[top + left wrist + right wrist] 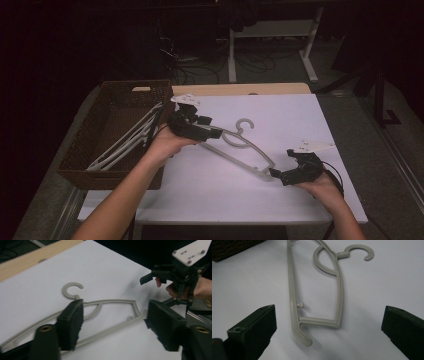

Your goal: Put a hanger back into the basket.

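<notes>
Grey hanger [240, 147] between open claws

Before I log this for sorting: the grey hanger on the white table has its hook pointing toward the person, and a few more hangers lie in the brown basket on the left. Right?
Not quite. The grey hanger has its hook pointing away from the person, toward the table's far edge, as the high view shows. The rest holds: it lies on the white table, and more hangers lie in the brown basket on the left.

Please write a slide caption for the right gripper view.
Open right gripper facing the end of a grey plastic hanger.
</notes>
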The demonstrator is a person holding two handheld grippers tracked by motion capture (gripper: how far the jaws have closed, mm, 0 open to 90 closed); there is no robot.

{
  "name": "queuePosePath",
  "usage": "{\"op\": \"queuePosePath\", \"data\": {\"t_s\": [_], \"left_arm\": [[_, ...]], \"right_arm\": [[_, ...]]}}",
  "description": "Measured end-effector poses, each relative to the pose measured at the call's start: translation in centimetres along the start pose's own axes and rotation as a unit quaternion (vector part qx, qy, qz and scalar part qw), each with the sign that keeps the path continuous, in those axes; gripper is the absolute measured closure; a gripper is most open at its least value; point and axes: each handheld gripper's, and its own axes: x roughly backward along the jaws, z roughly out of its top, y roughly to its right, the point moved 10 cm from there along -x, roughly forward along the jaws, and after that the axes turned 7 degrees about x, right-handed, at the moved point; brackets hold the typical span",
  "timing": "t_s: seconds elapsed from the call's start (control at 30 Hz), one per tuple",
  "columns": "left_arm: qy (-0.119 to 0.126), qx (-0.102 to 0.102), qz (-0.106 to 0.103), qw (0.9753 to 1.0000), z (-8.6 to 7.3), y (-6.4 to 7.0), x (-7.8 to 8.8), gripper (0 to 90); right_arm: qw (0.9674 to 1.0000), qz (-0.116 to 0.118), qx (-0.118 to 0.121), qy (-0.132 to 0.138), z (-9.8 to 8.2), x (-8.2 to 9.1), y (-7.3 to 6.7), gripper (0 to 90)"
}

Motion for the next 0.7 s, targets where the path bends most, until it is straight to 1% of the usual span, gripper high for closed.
{"op": "queuePosePath", "data": {"t_s": [0.07, 0.13, 0.27, 0.37, 0.43, 0.5, 0.57, 0.63, 0.7], "left_arm": [[-0.010, -0.001, -0.002, 1.0000, -0.4, 0.2, -1.4, 43.7], [-0.018, 0.002, -0.009, 0.9998, -1.0, 0.5, -2.8, 51.5], [-0.039, -0.001, -0.006, 0.9992, -2.2, 0.8, -5.7, 66.9], [-0.059, -0.001, -0.006, 0.9982, -3.1, 0.9, -7.6, 76.8], [-0.067, -0.002, -0.007, 0.9977, -3.6, 1.1, -8.8, 84.7], [-0.075, -0.005, -0.008, 0.9972, -4.1, 1.4, -10.0, 89.6], [-0.081, -0.007, -0.008, 0.9967, -4.4, 1.7, -11.2, 89.8], [-0.086, -0.013, -0.005, 0.9962, -4.6, 2.1, -12.3, 89.8], [-0.088, -0.015, -0.008, 0.9960, -4.8, 2.6, -13.5, 89.8]], "right_arm": [[1.0000, 0.000, 0.001, -0.001, 0.0, 0.0, 0.0, 0.0], [1.0000, 0.000, 0.001, 0.000, 0.0, 0.0, 0.0, 0.0], [1.0000, 0.001, 0.001, -0.001, 0.0, 0.0, -0.1, 0.0], [1.0000, 0.001, 0.000, 0.000, 0.0, 0.0, -0.1, 0.0], [1.0000, 0.002, 0.001, 0.000, 0.0, 0.0, -0.1, 0.0], [1.0000, 0.002, 0.001, 0.000, 0.0, 0.0, -0.1, 0.0], [1.0000, 0.002, 0.001, 0.000, 0.0, 0.0, 0.0, 0.0], [1.0000, 0.003, 0.003, 0.000, 0.0, 0.0, -0.1, 0.0], [1.0000, 0.003, 0.003, 0.000, 0.0, 0.0, -0.1, 0.0]]}}
